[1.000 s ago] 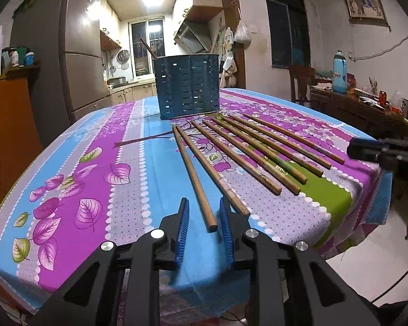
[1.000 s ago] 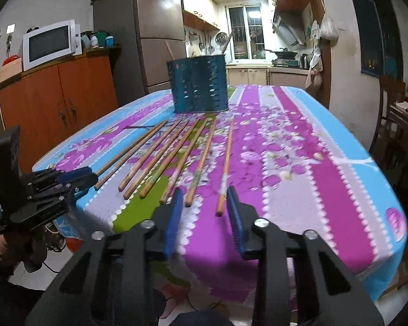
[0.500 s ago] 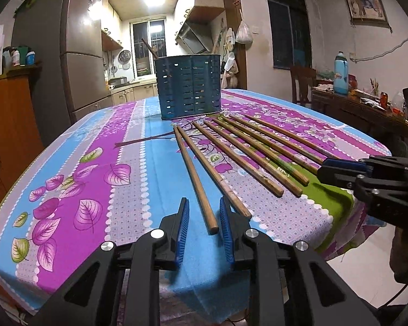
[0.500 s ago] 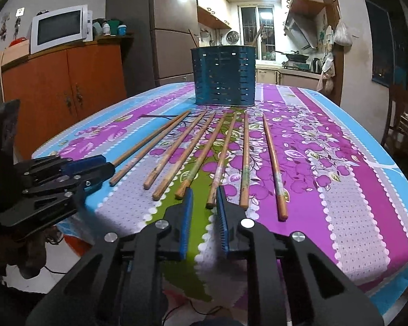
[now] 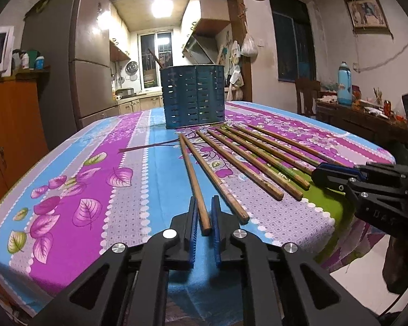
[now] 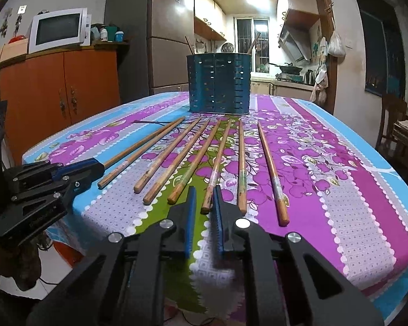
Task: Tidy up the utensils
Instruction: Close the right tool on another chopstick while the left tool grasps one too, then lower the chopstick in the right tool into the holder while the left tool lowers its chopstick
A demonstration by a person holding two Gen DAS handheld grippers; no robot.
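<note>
On the flowered tablecloth (image 5: 68, 184) the blue slotted holder (image 5: 194, 96) stands behind a fan of chopsticks, where my left tongs (image 5: 204, 212) clench the leftmost chopstick (image 5: 193, 179) and my right tongs (image 6: 205, 203) grasp another chopstick (image 6: 217, 163) near its end.

A white microwave (image 6: 57, 29) sits on an orange cabinet (image 6: 59, 92) beside a grey fridge (image 6: 163, 32). A flowered cloth (image 5: 95, 190) covers the bench. A blue flask (image 5: 345, 83) stands on a sideboard (image 5: 361, 119).
</note>
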